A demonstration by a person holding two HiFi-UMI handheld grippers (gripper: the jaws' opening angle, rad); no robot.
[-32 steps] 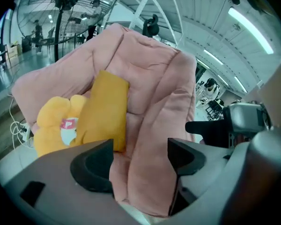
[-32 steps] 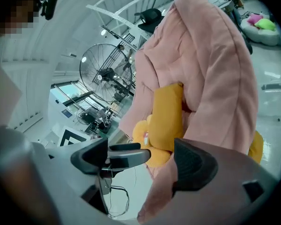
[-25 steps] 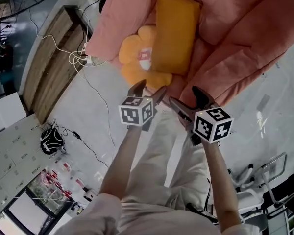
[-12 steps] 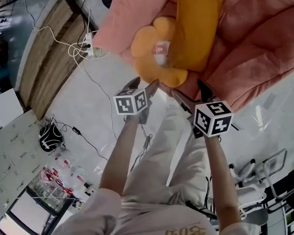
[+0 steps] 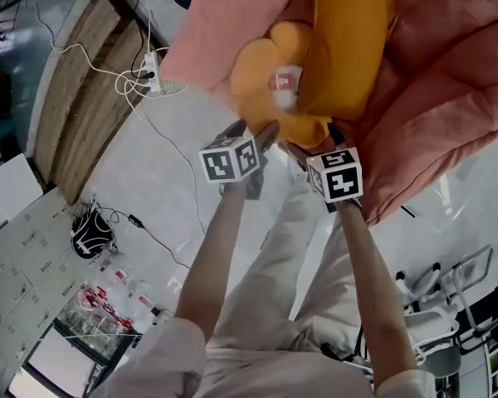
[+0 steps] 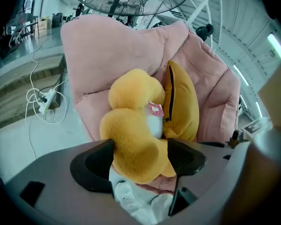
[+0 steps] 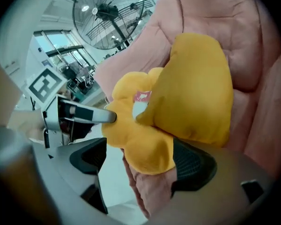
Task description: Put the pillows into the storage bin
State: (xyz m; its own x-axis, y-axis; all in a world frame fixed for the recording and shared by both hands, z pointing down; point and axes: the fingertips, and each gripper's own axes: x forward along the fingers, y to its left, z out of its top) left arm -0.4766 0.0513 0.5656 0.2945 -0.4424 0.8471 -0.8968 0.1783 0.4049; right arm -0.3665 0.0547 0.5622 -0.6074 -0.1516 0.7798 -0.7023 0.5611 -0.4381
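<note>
Both claws are down at the front edge of the big pink quilted lounge chair (image 5: 224, 23), and both pillows sit in its seat. The fluffy yellow flower-shaped pillow (image 5: 266, 77), white in the middle with a little red tag, lies at the front. The smooth orange-yellow rectangular pillow (image 5: 353, 36) with a zipper is right behind it, touching it and leaning on the chair's back. The left claw (image 6: 140, 159) has its jaws apart with one of the flower pillow's lower petals filling most of the gap, and the plush doesn't look squashed. The right claw (image 7: 136, 161) is spread wide too. Its jaws have just been opening a bit more, and a lower petal pokes in next to its right jaw with clear space at the other one. Off to the left of the chair, a white cable with a power strip (image 5: 149, 77) lies on the grey floor (image 5: 149, 189) beside a wooden platform (image 5: 83, 114).
</note>
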